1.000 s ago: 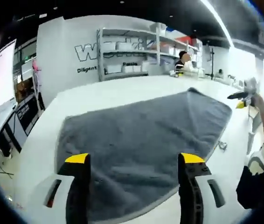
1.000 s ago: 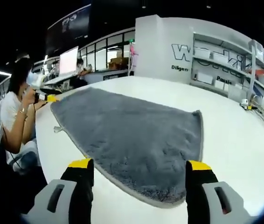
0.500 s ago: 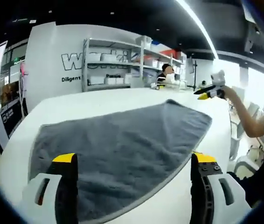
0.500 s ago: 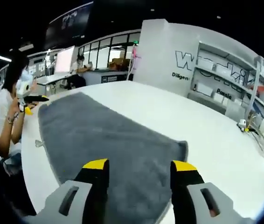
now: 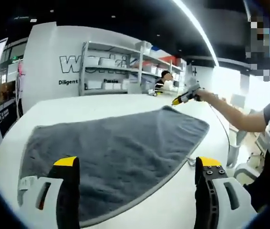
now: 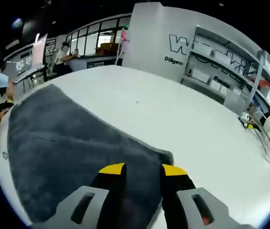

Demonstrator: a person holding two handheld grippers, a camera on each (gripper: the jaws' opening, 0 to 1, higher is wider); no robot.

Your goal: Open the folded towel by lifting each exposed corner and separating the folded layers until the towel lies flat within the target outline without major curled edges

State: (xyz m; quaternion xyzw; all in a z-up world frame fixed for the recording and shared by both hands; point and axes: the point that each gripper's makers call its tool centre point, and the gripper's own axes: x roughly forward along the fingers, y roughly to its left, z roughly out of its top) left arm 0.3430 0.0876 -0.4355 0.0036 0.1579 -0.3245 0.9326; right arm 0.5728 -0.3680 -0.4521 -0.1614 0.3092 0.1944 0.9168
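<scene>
The white table (image 5: 101, 102) stretches ahead of both hand-held grippers; the grey towel (image 5: 111, 152) lies spread flat on it, beneath and in front of the left hand-held gripper (image 5: 135, 164), whose 2 jaws stand wide apart; the right hand-held gripper (image 6: 142, 169) hangs over the towel's far corner (image 6: 166, 155), jaws narrowed but holding nothing; beyond stands a shelving rack (image 5: 113, 67).

Probably a lab or open office: lettered white wall (image 5: 44, 67), storage shelves (image 5: 120, 67), glass-walled desks (image 6: 94, 50).
</scene>
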